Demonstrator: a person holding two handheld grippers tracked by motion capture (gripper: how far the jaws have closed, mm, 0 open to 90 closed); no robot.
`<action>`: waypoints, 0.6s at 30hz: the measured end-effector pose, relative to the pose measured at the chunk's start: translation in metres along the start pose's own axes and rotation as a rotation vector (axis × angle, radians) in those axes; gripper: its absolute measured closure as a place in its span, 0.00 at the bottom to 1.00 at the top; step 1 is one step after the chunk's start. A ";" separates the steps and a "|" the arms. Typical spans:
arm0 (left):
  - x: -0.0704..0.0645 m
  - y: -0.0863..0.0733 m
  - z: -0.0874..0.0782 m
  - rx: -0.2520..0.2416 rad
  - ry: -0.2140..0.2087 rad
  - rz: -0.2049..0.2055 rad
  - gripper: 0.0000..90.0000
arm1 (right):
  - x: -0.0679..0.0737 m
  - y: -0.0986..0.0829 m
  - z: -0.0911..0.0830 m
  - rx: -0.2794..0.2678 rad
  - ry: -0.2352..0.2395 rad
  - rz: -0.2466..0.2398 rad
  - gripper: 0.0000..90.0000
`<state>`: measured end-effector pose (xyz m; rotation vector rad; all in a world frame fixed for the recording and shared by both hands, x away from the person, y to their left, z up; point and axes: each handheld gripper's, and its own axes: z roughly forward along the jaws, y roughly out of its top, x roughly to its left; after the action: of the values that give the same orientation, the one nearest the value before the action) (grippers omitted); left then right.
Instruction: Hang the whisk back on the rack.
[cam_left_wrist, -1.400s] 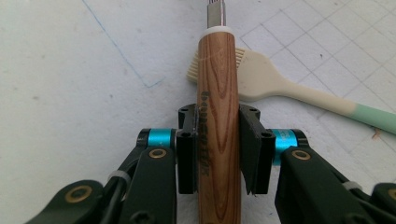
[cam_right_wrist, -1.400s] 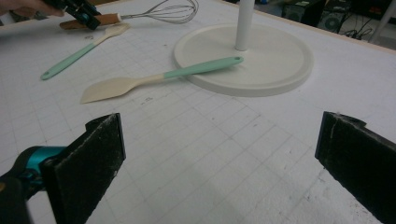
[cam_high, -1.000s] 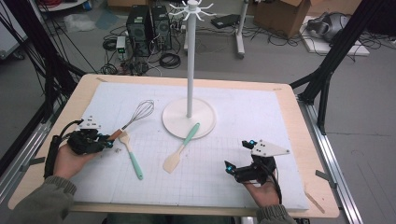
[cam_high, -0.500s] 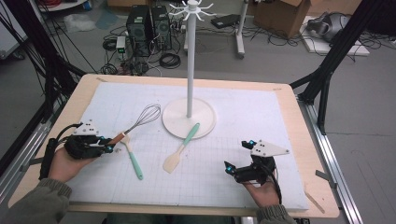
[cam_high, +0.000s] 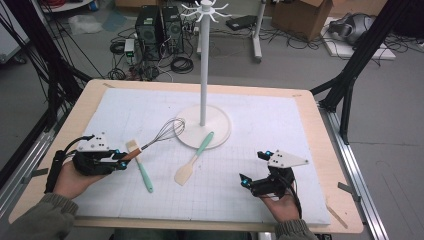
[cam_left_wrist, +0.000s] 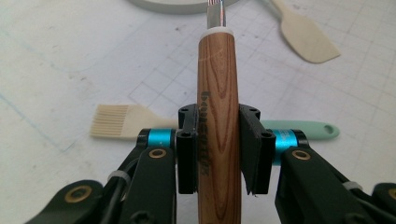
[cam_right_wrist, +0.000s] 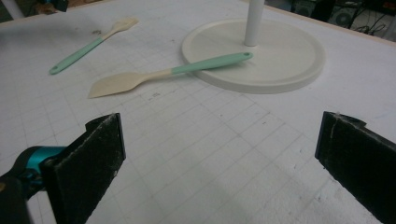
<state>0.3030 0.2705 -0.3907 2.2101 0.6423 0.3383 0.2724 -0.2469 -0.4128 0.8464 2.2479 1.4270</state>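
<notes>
Left hand-held gripper (cam_high: 121, 161) is clamped on the wooden handle of the whisk (cam_left_wrist: 218, 116), jaws pressed on both sides of it. Whisk's long axis runs from the gripper up and rightward across the tabletop (cam_high: 300, 130), wire head (cam_high: 169, 131) lying just beside the rack base (cam_high: 220, 131). The hook rack (cam_high: 203, 65) stands beyond the whisk head, nearer the left hand. Right hand-held gripper (cam_high: 243, 181) rests with jaws apart, empty, well apart from the whisk.

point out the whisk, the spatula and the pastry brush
whisk (cam_high: 167, 132), high view, on its wire loops
spatula (cam_right_wrist: 140, 79), right gripper view, where blade meets handle
pastry brush (cam_left_wrist: 114, 120), left gripper view, on its bristles
</notes>
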 end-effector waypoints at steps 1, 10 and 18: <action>-0.001 0.001 0.001 -0.004 -0.004 0.001 0.78 | 0.000 0.000 0.000 0.003 -0.003 -0.006 0.00; -0.013 0.011 0.011 -0.010 -0.049 0.036 0.78 | -0.001 0.001 0.001 0.030 0.045 -0.010 0.04; -0.024 0.023 0.017 -0.017 -0.087 0.076 0.78 | 0.000 0.008 0.003 0.053 0.121 -0.024 0.06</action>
<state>0.2980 0.2334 -0.3849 2.2232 0.5080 0.2832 0.2768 -0.2425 -0.4065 0.7658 2.3863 1.4496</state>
